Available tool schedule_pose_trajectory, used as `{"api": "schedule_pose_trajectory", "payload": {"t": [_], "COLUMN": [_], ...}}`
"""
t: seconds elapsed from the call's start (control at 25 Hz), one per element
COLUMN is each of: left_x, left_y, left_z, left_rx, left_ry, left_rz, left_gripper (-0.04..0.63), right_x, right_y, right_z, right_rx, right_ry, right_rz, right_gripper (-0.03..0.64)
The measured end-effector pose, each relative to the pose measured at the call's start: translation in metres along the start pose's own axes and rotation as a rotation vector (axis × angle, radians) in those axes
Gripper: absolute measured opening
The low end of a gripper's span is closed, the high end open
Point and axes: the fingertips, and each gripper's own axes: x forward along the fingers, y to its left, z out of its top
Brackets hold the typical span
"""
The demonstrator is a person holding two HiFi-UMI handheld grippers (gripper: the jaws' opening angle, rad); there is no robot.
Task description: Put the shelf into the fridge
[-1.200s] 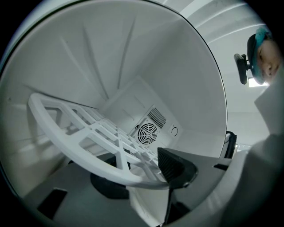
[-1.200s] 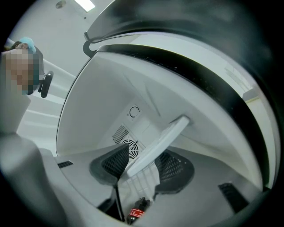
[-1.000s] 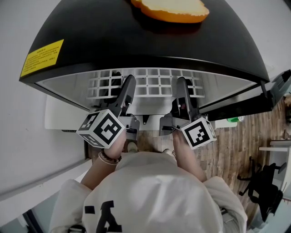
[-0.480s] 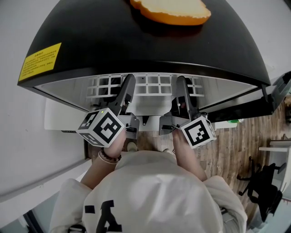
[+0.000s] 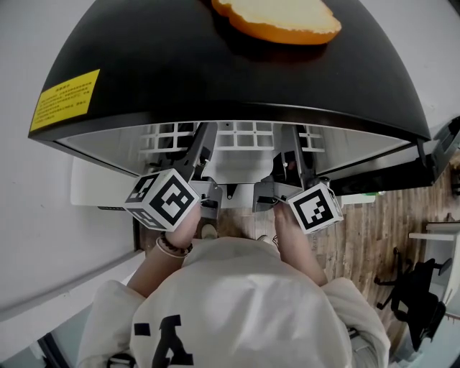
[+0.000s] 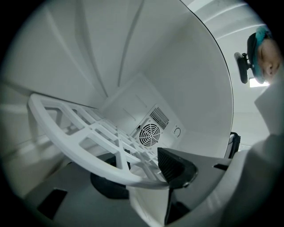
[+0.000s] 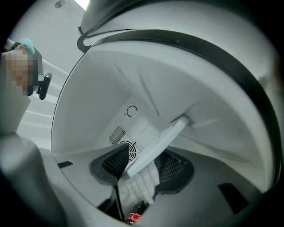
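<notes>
The white lattice shelf (image 5: 244, 135) lies level in the mouth of the black-topped fridge (image 5: 215, 65), most of it hidden under the fridge top. My left gripper (image 5: 201, 144) holds its front rim on the left, and my right gripper (image 5: 298, 151) holds it on the right. In the left gripper view the shelf (image 6: 84, 133) curves away into the white cavity, with the left gripper (image 6: 142, 177) shut on its front rim. In the right gripper view the shelf (image 7: 162, 142) is seen edge-on, pinched between the two dark pads of the right gripper (image 7: 144, 166).
Inside, a round fan grille (image 6: 148, 134) sits in the fridge's back wall, with white side walls close on both sides. An orange-rimmed dish (image 5: 280, 18) and a yellow label (image 5: 65, 95) are on the fridge top. The open door (image 5: 438, 154) stands at the right over wooden floor (image 5: 366, 237).
Both grippers have pushed forward with the shelf. Less of the lattice shows beyond the fridge's front edge than a second ago.
</notes>
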Motion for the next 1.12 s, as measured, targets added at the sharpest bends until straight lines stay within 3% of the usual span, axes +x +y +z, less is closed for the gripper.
{"api": "schedule_pose_trajectory", "payload": {"t": [0.64, 1.12], "left_x": [-0.005, -0.029], "left_y": [-0.002, -0.007], "left_z": [-0.002, -0.007], "left_rx": [0.031, 0.144], "left_ry": [-0.014, -0.036], "left_rz": [-0.027, -0.029], "left_gripper": [0.217, 0.256], "right_x": [-0.001, -0.027], "right_y": [0.002, 0.004], "right_z": [-0.002, -0.006], "right_rx": [-0.016, -0.085], "right_ry": [0.019, 0.015], "right_rz": [0.016, -0.017], "right_gripper": [0.198, 0.236]}}
